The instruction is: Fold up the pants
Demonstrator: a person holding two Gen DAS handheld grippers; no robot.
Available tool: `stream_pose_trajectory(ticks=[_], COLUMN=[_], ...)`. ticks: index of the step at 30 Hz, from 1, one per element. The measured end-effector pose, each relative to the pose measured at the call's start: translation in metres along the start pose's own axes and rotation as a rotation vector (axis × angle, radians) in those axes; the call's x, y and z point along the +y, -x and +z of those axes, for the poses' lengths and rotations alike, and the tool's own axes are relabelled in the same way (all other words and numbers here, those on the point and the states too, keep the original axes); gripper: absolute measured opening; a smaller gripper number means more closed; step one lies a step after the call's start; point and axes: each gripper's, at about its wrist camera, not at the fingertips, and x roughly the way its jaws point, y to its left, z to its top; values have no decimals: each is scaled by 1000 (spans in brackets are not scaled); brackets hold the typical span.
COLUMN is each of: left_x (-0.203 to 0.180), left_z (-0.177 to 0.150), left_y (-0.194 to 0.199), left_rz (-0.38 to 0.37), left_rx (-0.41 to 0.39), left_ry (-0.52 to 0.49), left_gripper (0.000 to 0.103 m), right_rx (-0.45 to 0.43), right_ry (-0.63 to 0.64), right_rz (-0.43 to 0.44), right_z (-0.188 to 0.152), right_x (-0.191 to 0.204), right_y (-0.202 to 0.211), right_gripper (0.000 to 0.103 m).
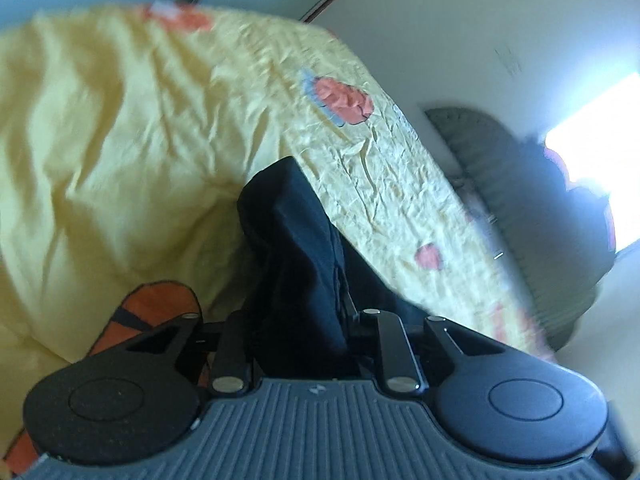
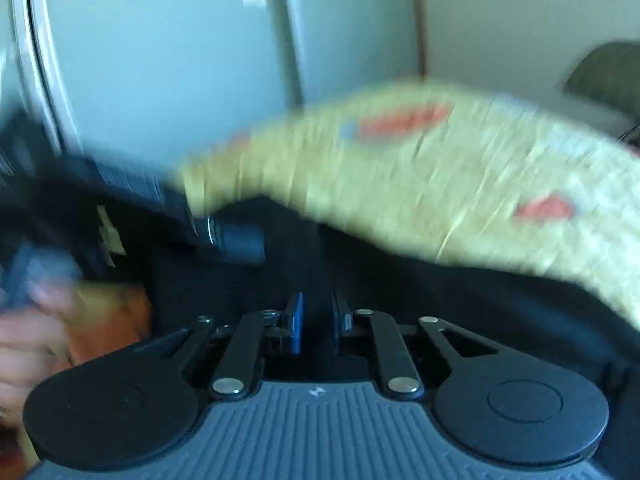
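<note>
The dark navy pants [image 1: 292,240] lie bunched on a yellow bedsheet [image 1: 120,140] printed with orange shapes. In the left wrist view a thick fold of them rises from between the fingers of my left gripper [image 1: 304,312] and hides both pads; the gripper is shut on that fold. The right wrist view is blurred. There my right gripper [image 2: 318,316] shows two blue pads [image 2: 296,320] close together, with the dark pants [image 2: 440,300] in the narrow gap and spreading to the right. At the left of that view sit the left tool's dark housing [image 2: 140,200] and a person's hand [image 2: 28,340].
Pale cupboard doors [image 2: 180,60] stand behind the bed. A white wall [image 1: 460,32] runs to the right of it. A dark green cushioned seat [image 1: 520,200] stands beside a bright window [image 1: 592,152]. The sheet's edge [image 1: 460,240] drops off to the right.
</note>
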Motion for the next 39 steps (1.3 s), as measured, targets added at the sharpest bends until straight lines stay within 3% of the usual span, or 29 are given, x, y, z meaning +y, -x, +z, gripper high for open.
stream_pose_trajectory(ticks=[2,5,7,13,21,39], left_x=[-15,-36,-52,-95,-165,-276], left_z=[-7,-15,-21,-46,-92,-181], left_y=[8,18,23,30,33,-9], left_rz=[26,46,51,37,-5,-126], left_rx=[-41,-81,-110,-141,-208,-118], left_ry=[-98,-188,-238,-344,-496,-693], left_gripper=[21,21,21,20,20,20], right_rx=[-31,-150,-166,-183,-318,-448], right_ry=[19,-110,-141,-159,-283,-481], right_rz=[-21,60,66,90,111,-54], right_z=[-3,-3,12,12,-15,-86], right_x=[5,-7,-7,-14,-52,-143], right_y=[4,34,35,47,94,188], right_gripper=[14,14,14,14,14,14])
